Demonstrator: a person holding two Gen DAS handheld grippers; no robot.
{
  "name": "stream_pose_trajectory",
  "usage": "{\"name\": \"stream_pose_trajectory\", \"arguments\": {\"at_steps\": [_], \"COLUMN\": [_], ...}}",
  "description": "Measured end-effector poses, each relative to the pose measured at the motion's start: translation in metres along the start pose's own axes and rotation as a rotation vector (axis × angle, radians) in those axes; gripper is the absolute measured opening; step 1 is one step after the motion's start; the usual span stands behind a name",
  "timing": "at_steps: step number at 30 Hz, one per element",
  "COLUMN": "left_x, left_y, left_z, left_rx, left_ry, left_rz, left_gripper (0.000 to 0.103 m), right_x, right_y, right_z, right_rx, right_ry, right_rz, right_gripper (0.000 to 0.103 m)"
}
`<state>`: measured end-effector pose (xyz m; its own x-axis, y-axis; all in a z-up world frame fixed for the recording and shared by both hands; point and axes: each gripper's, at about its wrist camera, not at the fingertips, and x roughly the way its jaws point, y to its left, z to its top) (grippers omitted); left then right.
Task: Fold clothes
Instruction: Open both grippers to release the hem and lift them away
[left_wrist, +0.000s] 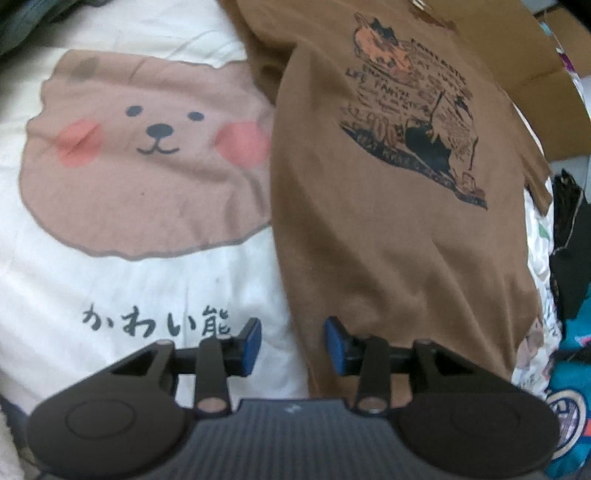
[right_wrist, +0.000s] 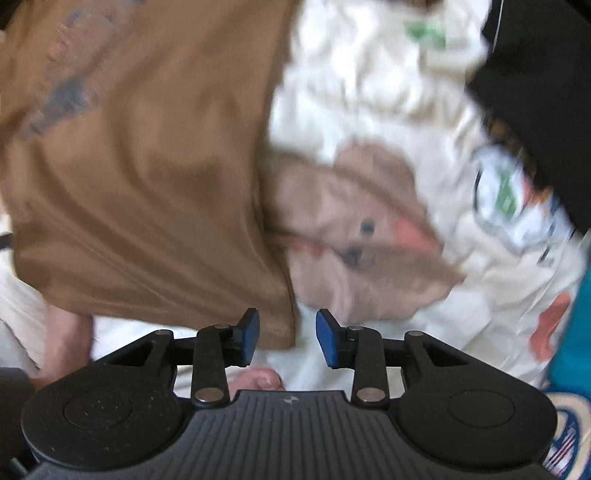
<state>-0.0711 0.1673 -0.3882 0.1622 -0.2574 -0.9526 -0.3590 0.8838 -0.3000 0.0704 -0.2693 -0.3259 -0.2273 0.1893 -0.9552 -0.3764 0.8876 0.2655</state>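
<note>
Soft even light; right wrist view motion-blurred, fisheye-bent edges.

Motion blur smears the brown shirt's print (right_wrist: 62, 92) in the right-wrist view.

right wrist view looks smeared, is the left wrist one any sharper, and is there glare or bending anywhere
Right wrist view: heavy motion blur across the brown t-shirt and the bear print; only the gripper body is crisp. Left wrist view: sharper, the bear face is readable, mildly soft. Both: fisheye bending at the edges, flat lighting, no glare.
</note>
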Motion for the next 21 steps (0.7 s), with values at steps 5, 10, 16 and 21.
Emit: {"name": "stream_pose_trajectory", "arguments": {"at_steps": [5, 10, 16, 21], "left_x": [0.006, 0.008, 0.003, -0.017], "left_y": [0.003, 0.004, 0.002, -0.004], "left_z": [0.001, -0.001, -0.001, 0.001], "left_rx": [-0.063, -0.104, -0.096, -0.073], "left_ry": [0.001, 0.020, 0.016, -0.013], "left_rz": [-0.044, -0.060, -0.080, -0.085], "left_gripper": [0.039, 0.033, 0.009, 0.002], "right_x": [-0.067, -0.117, -0.149, -0.138], "right_y": [0.005, 0.022, 0.046, 0.048], "right_z": [0.029, 0.044, 0.042, 0.042], "right_rx": [-0.035, -0.081, -0.133, -0.064], "right_ry": [-0.104, -0.106, -0.195, -0.243], "right_rz": [0.055, 0.132, 0.151, 0.175], "right_gripper": [0.045, 0.053, 0.062, 0.062]}}
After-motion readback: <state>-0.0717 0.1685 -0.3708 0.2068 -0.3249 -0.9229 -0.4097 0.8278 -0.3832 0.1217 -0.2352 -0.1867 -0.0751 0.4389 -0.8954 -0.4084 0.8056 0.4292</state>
